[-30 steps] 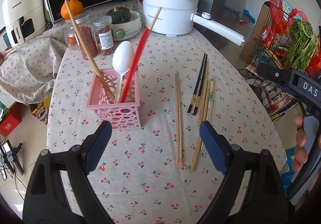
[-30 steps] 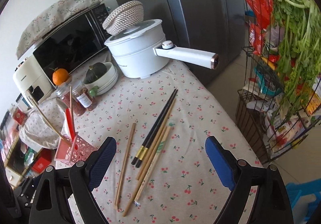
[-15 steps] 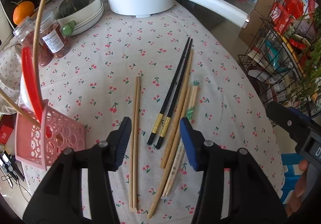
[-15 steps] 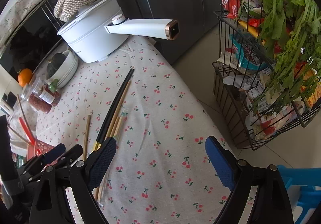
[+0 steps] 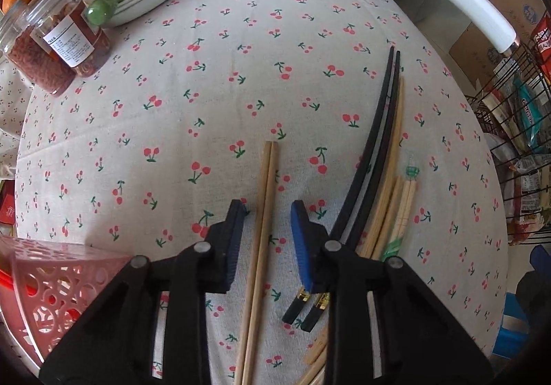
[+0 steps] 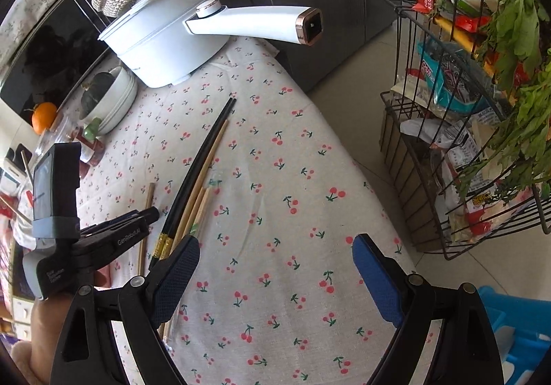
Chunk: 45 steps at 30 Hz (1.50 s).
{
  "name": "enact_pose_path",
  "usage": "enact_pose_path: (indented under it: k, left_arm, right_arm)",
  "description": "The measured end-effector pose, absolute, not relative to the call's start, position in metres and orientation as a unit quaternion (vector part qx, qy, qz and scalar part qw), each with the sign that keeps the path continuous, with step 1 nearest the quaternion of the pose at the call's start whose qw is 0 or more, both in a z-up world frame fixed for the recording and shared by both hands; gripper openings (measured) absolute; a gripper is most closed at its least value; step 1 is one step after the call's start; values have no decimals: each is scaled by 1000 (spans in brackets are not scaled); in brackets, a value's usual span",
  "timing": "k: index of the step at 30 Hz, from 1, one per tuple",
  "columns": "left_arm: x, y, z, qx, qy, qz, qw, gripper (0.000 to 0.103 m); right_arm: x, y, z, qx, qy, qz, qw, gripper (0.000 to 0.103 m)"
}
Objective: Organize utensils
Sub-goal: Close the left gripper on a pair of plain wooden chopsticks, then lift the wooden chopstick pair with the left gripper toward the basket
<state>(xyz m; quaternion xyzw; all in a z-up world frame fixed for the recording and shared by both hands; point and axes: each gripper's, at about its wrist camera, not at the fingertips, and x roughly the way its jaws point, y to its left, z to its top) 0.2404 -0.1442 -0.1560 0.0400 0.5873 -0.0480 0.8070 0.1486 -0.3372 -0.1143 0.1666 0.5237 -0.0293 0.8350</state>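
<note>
Left gripper point(image 5: 268, 211) closing astride wooden chopsticks point(image 5: 265, 199) (black pair point(image 5: 373, 143) alongside), right gripper point(image 6: 275, 243) agape

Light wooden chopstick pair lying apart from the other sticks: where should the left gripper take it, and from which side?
Grip the light wooden chopstick pair along its upper shaft, coming straight down from above. The two sticks lie flat and side by side on the cherry-print tablecloth, so fingers on either side can pinch both together. The left gripper already straddles them there, its jaws closing, pads not yet touching.
</note>
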Motion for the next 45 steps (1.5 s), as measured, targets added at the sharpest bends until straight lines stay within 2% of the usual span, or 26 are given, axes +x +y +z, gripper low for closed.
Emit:
enact_pose_path:
  k: [4, 6, 13, 23, 27, 37, 43, 45]
  left_arm:
    - [242, -138, -157, 23, 592, -59, 803, 25]
    - [239, -136, -157, 28, 592, -67, 803, 10]
    - [211, -126, -145, 37, 563, -88, 821, 10]
    - [131, -112, -70, 70, 468, -159, 867, 10]
    - [100, -86, -49, 53, 438, -176, 880, 10]
    - [80, -41, -37, 16, 410, -189, 892, 10]
    - [78, -20, -39, -4, 421, -191, 887, 10]
    - [78, -15, -38, -9, 422, -191, 887, 10]
  right_arm:
    - [150, -337, -115, 164, 522, -37, 836, 91]
    - [150, -337, -116, 164, 523, -40, 835, 91]
    - [149, -333, -115, 165, 527, -42, 833, 91]
    - [148, -325, -122, 178, 536, -41, 824, 91]
    - [154, -312, -134, 177, 551, -33, 815, 91]
    - [181, -270, -158, 132, 576, -38, 806, 90]
    - [198, -258, -165, 112, 580, -65, 805, 81]
    - [203, -253, -172, 109, 589, -67, 798, 74]
